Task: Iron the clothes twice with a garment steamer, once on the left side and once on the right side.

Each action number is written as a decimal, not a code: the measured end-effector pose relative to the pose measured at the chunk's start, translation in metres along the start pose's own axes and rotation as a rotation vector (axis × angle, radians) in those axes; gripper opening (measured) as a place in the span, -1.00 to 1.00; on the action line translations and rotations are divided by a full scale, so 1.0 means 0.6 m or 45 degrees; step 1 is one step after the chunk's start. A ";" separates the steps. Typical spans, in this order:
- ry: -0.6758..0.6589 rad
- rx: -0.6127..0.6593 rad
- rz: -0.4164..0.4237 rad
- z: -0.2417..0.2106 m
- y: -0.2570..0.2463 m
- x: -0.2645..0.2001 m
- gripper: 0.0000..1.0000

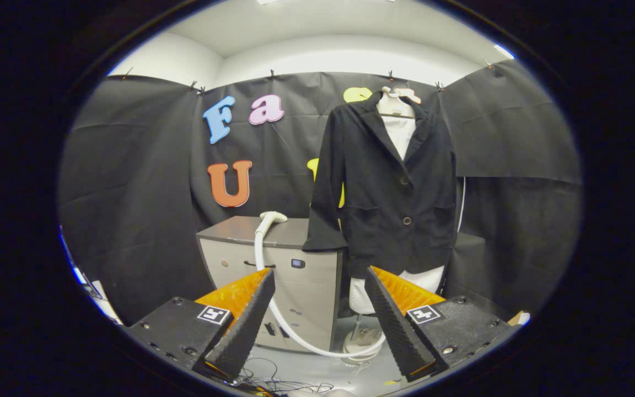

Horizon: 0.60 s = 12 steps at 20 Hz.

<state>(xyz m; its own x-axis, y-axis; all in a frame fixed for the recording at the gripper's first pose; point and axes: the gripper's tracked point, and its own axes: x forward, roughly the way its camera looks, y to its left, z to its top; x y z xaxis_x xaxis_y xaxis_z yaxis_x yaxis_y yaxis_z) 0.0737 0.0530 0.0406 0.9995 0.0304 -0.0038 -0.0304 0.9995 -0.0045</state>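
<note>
The hand-held gripper (320, 275) has its 2 fingers spread wide apart, and nothing is between them. Each finger base carries 1 small square tag with a black-and-white pattern, so there are 2 tags. The pattern is not words.

Beyond the fingers hangs 1 black jacket (392, 182). It is on 1 light hanger (400, 96) up near the top of the dark cloth wall (141, 182). The jacket sits over a white dress form (400, 132), which peeks out at the collar and under the hem. 2 buttons show down the front of the jacket, and there is 1 flap pocket on each side. No brand or writing can be read on the jacket.

Just beside the jacket stands 1 grey cabinet (281, 270). The steamer head (270, 218) lies on the cabinet top, well ahead of the fingers. 1 white hose (284, 325) runs from it down the cabinet front and curves over to the white steamer base (362, 342) on the floor (317, 369) under the jacket. The cabinet front has 1 dark handle and 1 small dark panel, too small to read.

Some thin dark wires (273, 377) lie in a tangle on the floor, close to the fingers.
</note>
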 end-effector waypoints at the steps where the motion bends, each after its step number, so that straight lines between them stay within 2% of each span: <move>1: 0.002 -0.004 0.000 0.013 0.007 0.026 1.00; 7: -0.010 -0.011 0.083 0.096 0.096 0.227 1.00; 12: 0.089 -0.016 0.162 0.119 0.188 0.424 1.00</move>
<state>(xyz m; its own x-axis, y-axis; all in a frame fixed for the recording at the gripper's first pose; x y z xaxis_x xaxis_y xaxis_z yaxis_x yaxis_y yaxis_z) 0.3250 0.1736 0.1103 0.9850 0.1557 -0.0748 -0.1570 0.9875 -0.0120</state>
